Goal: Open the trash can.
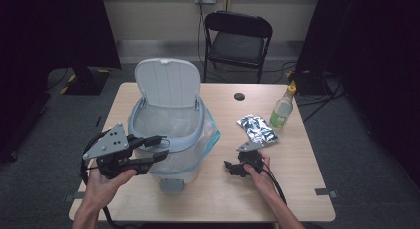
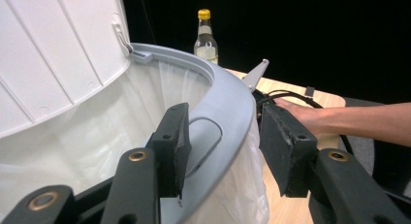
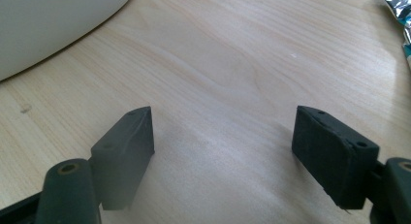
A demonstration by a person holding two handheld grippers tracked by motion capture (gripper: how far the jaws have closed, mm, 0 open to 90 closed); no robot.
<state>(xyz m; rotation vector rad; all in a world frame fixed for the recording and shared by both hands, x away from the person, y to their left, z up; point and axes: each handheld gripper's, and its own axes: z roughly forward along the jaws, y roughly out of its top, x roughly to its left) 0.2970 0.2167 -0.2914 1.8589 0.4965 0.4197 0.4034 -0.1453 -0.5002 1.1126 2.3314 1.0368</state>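
Observation:
A pale blue-grey bin (image 1: 195,135) stands on the wooden table (image 1: 297,189) with its white lid (image 1: 168,83) tipped up and a translucent bag (image 1: 210,135) lining it. My left gripper (image 1: 161,146) is at the bin's front-left rim. In the left gripper view its jaws (image 2: 225,122) straddle the rim (image 2: 228,103), one pad inside and one outside, a thin gap showing at the outer pad. My right gripper (image 1: 229,168) rests low on the table right of the bin, pointing toward it. Its jaws (image 3: 225,127) stand wide with bare wood between them.
A crumpled silver foil packet (image 1: 256,128) lies right of the bin, beyond my right gripper. A clear bottle with a yellow cap (image 1: 282,109) stands upright near the table's right edge. A black chair (image 1: 237,38) is behind the table. The bin's pedal (image 1: 172,184) juts toward the front edge.

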